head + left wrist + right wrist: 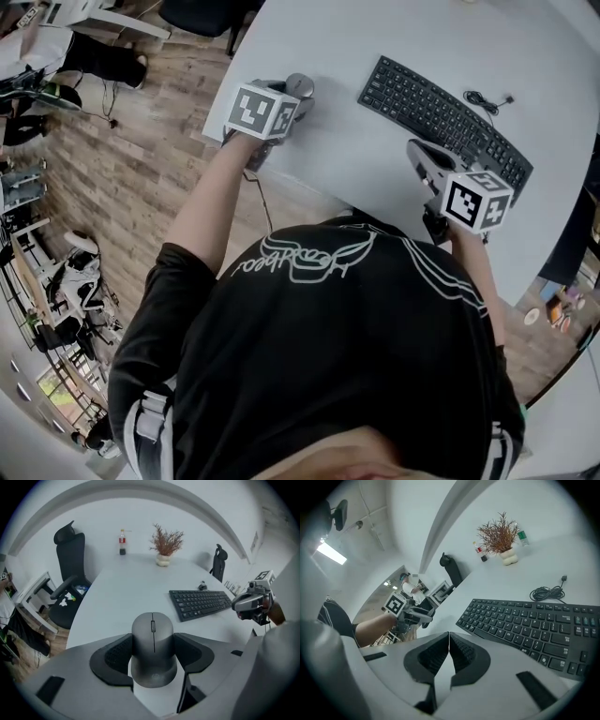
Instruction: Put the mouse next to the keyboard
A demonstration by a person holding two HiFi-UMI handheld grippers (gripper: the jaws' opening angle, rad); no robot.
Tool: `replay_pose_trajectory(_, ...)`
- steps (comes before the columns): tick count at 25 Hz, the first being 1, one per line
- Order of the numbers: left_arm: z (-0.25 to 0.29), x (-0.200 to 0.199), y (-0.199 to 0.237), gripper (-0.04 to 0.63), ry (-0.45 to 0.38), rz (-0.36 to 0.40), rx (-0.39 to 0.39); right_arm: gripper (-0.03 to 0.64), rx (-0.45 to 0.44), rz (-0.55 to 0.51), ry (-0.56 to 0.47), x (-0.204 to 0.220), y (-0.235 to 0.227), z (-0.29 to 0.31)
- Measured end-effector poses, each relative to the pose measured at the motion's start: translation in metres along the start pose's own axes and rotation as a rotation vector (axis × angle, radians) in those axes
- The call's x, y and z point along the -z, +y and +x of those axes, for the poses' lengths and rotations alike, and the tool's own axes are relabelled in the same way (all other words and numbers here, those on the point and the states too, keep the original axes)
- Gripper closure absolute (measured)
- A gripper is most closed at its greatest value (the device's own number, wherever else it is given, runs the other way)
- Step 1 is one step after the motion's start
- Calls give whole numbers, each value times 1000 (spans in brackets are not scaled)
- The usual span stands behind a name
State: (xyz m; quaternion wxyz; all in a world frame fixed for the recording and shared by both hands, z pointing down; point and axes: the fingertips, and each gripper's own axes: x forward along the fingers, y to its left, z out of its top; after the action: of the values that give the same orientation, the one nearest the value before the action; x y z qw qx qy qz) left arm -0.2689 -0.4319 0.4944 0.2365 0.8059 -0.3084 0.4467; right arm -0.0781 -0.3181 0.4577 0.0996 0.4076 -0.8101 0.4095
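The left claw pinches the grey mouse: its two black ribbed pads lie against the mouse's flanks, one on each side, with the scroll wheel pointing away from the claw. From the head view this claw sits at the left edge of the white desk, over the rounded corner, and the mouse shows just past the marker cube. Whether the mouse rests on the desk or is raised off it, I cannot tell. A strip of bare desk separates the mouse from the near left end of the black keyboard, so the two are apart, not side by side.

The right claw is pressed together, its pads meeting along a thin line with nothing between them. It hangs just beside the keyboard's front edge, towards the right end, and its marker cube faces up in the head view.

The keyboard lies at a slant across the desk, and its coiled cable sits on the desk behind it. At the far side of the desk stand a dried plant in a pale pot and a small bottle. A black office chair stands on the wooden floor beside the desk's left edge
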Motion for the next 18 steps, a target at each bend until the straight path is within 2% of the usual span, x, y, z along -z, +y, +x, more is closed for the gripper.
replay_pose_trajectory(10, -63, -2, -121, 307, -209, 90, 138, 607, 31, -10, -84, 24, 36, -42)
replay_pose_trajectory(18, -96, 33, -193, 307, -262, 160, 258, 607, 96, -7, -172, 57, 68, -83)
